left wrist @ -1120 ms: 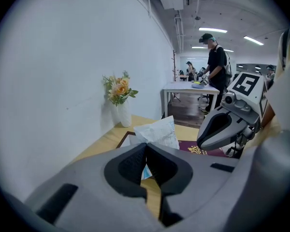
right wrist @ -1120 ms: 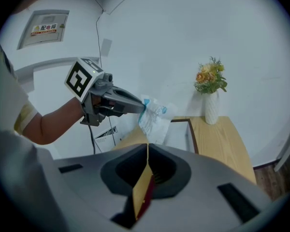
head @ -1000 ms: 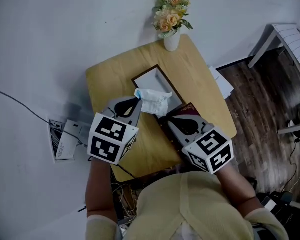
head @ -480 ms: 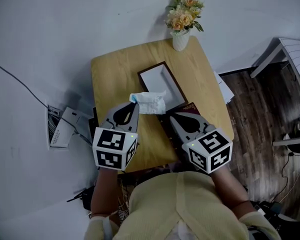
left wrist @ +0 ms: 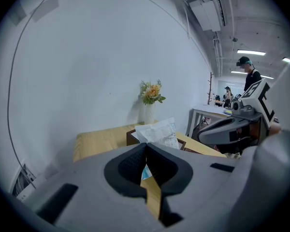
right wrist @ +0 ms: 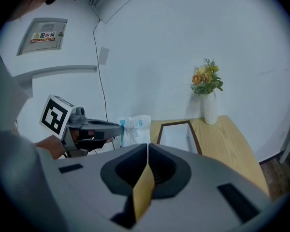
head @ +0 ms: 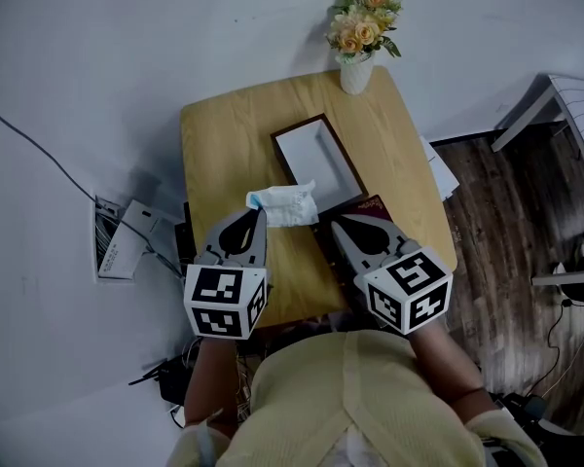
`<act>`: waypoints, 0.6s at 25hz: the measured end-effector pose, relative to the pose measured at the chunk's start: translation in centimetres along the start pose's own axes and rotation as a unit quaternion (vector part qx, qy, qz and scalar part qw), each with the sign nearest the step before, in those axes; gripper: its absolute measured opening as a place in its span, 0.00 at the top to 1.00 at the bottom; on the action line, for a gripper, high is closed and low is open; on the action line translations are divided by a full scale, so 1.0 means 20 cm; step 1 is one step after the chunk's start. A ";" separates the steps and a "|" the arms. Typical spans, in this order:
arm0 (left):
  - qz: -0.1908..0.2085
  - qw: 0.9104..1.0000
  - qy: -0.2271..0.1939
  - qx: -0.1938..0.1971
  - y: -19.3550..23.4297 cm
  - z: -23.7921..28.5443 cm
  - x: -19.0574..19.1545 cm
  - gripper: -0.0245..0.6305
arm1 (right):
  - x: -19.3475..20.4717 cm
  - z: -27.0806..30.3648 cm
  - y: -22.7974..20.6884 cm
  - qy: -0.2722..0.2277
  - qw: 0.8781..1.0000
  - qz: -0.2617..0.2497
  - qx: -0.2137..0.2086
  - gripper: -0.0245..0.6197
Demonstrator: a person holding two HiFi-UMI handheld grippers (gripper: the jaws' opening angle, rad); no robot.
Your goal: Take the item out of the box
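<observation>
The open box [head: 316, 156], dark-rimmed with a white inside, lies on the wooden table [head: 229, 144]. Its dark red lid [head: 368, 207] rests at the box's near end. My left gripper [head: 261, 213] is shut on a white and blue packet [head: 286, 205], held above the table just in front of the box's near left corner. The left gripper view shows the packet [left wrist: 158, 132] standing up past the shut jaws, a blue corner pinched between them. My right gripper [head: 334, 224] is shut with nothing in it, hovering by the lid. From the right gripper view, the packet [right wrist: 133, 128] hangs left of the box [right wrist: 176, 135].
A white vase of flowers [head: 358, 70] stands at the table's far edge. On the floor at left lie a white device [head: 125, 251] and cables. Papers [head: 438, 170] and a white bench [head: 565, 95] sit to the right. People stand far off in the left gripper view.
My left gripper has drawn the packet back from over the box toward the near side of the table. The right gripper has stayed by the lid.
</observation>
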State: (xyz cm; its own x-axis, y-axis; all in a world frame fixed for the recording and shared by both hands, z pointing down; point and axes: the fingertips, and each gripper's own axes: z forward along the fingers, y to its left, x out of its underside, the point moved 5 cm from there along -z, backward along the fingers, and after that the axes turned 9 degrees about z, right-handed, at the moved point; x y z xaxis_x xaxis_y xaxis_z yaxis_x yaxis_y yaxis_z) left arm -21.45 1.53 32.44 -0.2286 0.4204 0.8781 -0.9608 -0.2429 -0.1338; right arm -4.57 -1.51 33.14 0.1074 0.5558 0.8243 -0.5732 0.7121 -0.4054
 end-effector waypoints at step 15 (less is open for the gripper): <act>-0.015 1.000 0.012 -0.007 -0.03 -0.02 0.08 0.93 | 0.05 0.00 -0.02 0.008 1.000 0.012 0.000 0.91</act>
State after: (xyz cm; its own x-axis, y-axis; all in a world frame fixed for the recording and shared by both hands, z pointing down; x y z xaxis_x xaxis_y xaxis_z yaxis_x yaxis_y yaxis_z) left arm -21.26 2.64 33.84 -0.2030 0.4481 0.8706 -0.9695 -0.2167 -0.1145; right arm -4.36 -1.25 34.06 0.1068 0.5804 0.8073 -0.5767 0.6976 -0.4252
